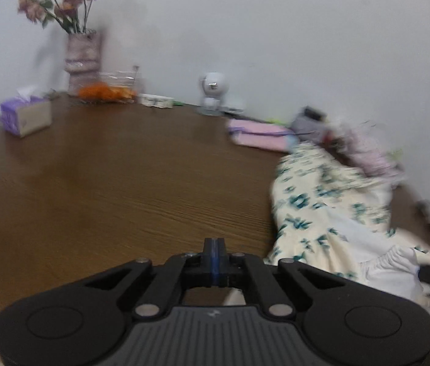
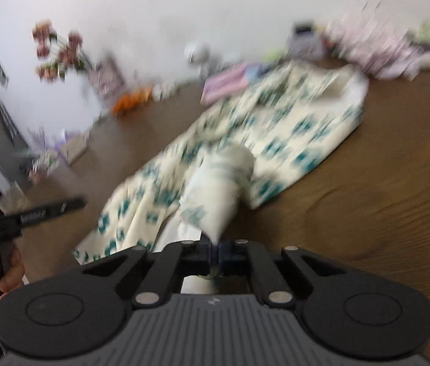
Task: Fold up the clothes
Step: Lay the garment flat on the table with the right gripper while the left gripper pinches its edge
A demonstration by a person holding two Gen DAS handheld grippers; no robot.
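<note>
My right gripper (image 2: 215,248) has its jaws clenched on a bunched edge of the floral garment (image 2: 263,128), which sprawls on the brown surface (image 2: 382,183) just in front of the pink folded stack (image 1: 259,134). My left gripper (image 1: 214,245) is clamped on nothing, beside the garment. I judge the one-sided grip could drag the cloth askew. Only the right view shows the pinch; only the left shows the tissue box (image 1: 26,116) sharply.

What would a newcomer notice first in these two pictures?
First, the floral garment spread across the brown table, with the right gripper shut on a bunched fold of it. Next, the vase of pink flowers by the back wall, and the left gripper shut with nothing in it.
</note>
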